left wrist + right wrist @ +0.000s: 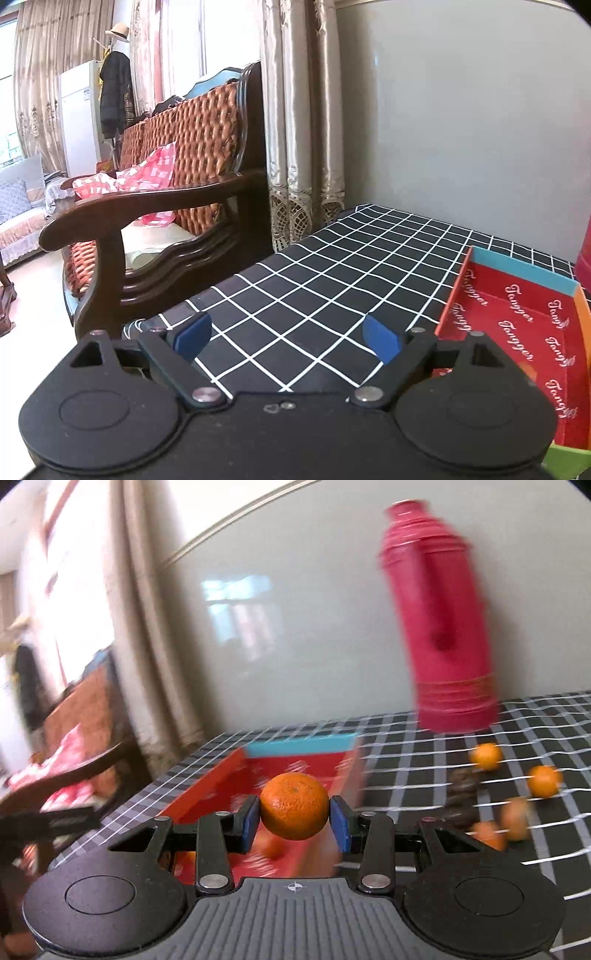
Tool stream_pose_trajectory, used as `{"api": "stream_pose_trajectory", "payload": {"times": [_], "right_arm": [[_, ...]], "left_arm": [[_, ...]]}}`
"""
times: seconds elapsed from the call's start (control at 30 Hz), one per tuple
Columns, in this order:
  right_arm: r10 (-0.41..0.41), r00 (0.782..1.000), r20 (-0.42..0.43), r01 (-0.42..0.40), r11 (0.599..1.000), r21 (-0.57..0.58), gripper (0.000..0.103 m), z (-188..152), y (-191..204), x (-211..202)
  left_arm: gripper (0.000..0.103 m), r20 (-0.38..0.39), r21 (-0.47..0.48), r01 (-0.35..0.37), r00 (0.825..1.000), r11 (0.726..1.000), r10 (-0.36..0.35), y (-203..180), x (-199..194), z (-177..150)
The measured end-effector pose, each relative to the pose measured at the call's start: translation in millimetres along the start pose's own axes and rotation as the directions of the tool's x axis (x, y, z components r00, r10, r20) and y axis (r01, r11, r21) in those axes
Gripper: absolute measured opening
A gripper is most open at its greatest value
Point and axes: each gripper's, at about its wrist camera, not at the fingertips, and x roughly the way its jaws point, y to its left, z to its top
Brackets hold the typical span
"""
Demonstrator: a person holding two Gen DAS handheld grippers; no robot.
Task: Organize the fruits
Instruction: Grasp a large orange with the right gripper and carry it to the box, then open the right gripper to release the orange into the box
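Note:
My right gripper (294,818) is shut on an orange (294,805) and holds it above the red box (207,794), which has a blue far wall. At least one more orange (272,846) lies blurred inside the box below. Several oranges (543,781) and a dark fruit (461,797) lie on the checked tablecloth to the right. My left gripper (286,338) is open and empty, low over the cloth, just left of the red box (517,325).
A tall red thermos (443,620) stands at the back by the wall. A wooden sofa (166,206) stands off the table's left edge. The black-and-white checked table (332,266) ends at the wall behind.

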Motion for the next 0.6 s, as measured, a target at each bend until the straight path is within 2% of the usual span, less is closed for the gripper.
{"api": "stream_pose_trajectory", "payload": {"times": [0.27, 0.33, 0.37, 0.4, 0.5, 0.6], "right_arm": [[0.065, 0.993, -0.097, -0.074, 0.992, -0.100, 0.042, -19.5, 33.4, 22.3], [0.077, 0.991, -0.110, -0.089, 0.990, -0.109, 0.046, -21.6, 36.4, 25.2], [0.072, 0.992, -0.104, -0.083, 0.990, -0.110, 0.056, -20.8, 36.3, 26.3], [0.077, 0.993, -0.093, -0.087, 0.990, -0.107, 0.061, -19.9, 36.2, 25.5], [0.062, 0.997, -0.056, -0.067, 0.993, -0.095, 0.065, -16.4, 34.7, 20.7], [0.007, 1.000, -0.013, -0.008, 0.998, -0.068, 0.067, -10.7, 24.7, 10.8]], "left_arm": [[0.082, 0.008, -0.014, -0.015, 1.000, 1.000, 0.016, 10.0, 1.9, 2.4], [0.082, 0.008, -0.010, -0.016, 1.000, 1.000, 0.016, 10.0, 2.3, 2.6], [0.082, 0.010, -0.009, -0.016, 1.000, 1.000, 0.017, 9.7, 2.0, 2.5], [0.082, 0.012, -0.008, -0.015, 1.000, 1.000, 0.015, 9.4, 1.5, 2.9], [0.083, 0.027, -0.004, -0.008, 1.000, 1.000, 0.009, 6.7, -2.1, 3.8], [0.083, 0.056, 0.017, 0.022, 0.998, 1.000, -0.023, -1.6, -9.9, 3.5]]}}
